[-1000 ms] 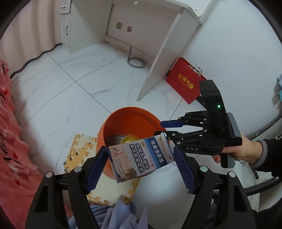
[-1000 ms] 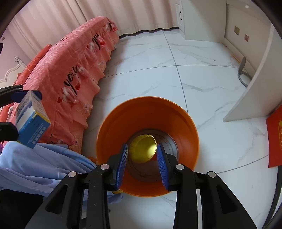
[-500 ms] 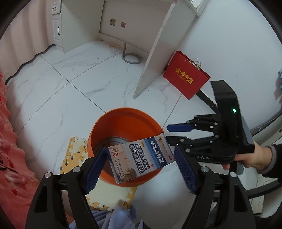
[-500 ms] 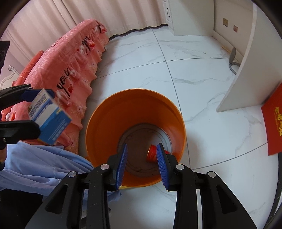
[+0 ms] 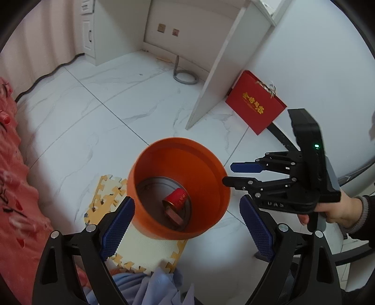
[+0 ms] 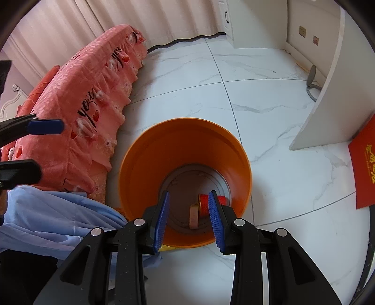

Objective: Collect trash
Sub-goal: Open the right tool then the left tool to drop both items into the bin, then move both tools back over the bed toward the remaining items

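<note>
White marble-look tile floor (image 5: 98, 112), grey grout lines. White desk panel (image 5: 225, 65) ahead and right of the fingers; red gift bag (image 5: 255, 105) leaning beside it. Pink bedspread (image 6: 89, 98) left. Pale curtains (image 6: 140, 18) and white cabinet (image 5: 90, 30) beyond. Daylight, even.

I read "UAS" on right gripper (image 5: 245, 174) body; gold characters on red bag (image 5: 256, 105) stayed illegible.

Bright, even daylight; soft shadows; orange bin (image 5: 178, 187) rim motion-blurred; fisheye bending, dark vignette at edges.
</note>
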